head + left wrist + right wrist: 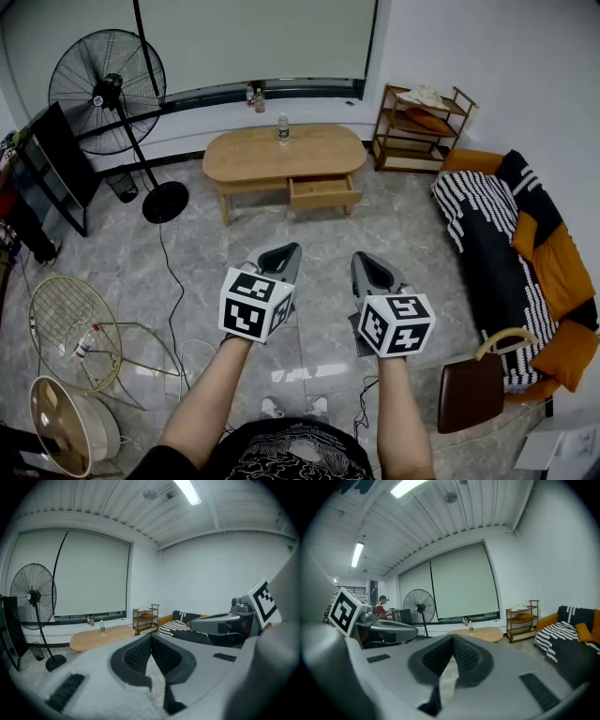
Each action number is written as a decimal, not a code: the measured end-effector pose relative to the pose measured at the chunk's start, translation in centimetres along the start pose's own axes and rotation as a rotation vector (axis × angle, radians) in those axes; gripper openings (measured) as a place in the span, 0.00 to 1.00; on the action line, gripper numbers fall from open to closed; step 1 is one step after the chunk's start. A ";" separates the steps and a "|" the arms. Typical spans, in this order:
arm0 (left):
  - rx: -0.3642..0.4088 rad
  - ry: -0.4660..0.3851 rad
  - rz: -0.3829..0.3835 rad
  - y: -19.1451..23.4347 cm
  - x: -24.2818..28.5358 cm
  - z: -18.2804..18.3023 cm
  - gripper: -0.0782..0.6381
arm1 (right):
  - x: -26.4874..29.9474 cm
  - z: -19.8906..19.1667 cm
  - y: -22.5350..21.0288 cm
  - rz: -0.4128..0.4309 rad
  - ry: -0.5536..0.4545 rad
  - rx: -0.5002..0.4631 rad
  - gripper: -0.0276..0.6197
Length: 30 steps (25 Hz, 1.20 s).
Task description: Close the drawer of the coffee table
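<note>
The oval wooden coffee table stands far ahead across the tiled floor, with its drawer pulled out towards me. A water bottle stands on its top. My left gripper and right gripper are held side by side in mid-air, well short of the table. Both are shut, tips meeting, with nothing between them. The table shows small in the left gripper view, and the table sits beyond the jaw tips in the right gripper view.
A standing fan is at the back left, its cable trailing over the floor. A wooden shelf stands back right. A sofa with striped throw lines the right side, a brown chair near me. Fan grilles lie left.
</note>
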<state>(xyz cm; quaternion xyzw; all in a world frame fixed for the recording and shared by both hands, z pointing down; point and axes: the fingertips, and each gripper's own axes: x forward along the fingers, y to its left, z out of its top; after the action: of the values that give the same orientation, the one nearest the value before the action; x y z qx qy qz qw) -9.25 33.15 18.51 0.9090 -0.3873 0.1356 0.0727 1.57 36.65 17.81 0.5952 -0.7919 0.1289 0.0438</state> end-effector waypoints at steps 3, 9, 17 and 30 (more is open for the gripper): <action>-0.002 0.003 0.002 -0.6 0.2 0.0 0.12 | -0.5 0.1 -0.6 -0.006 -0.012 0.011 0.05; -0.003 0.006 0.008 -1.2 0.6 0.1 0.12 | -0.8 0.1 -1.6 -0.008 -0.020 0.031 0.05; -0.003 0.017 0.025 -2.4 1.8 0.1 0.12 | -0.9 0.0 -3.4 0.014 -0.027 0.079 0.07; -0.017 0.018 0.067 -3.6 4.6 0.9 0.12 | 0.4 0.1 -6.0 0.112 -0.033 0.192 0.28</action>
<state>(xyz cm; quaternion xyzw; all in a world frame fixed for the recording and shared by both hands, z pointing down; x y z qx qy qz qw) -3.46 32.27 18.92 0.8936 -0.4181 0.1426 0.0794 7.24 34.71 18.69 0.5537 -0.8084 0.1966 -0.0340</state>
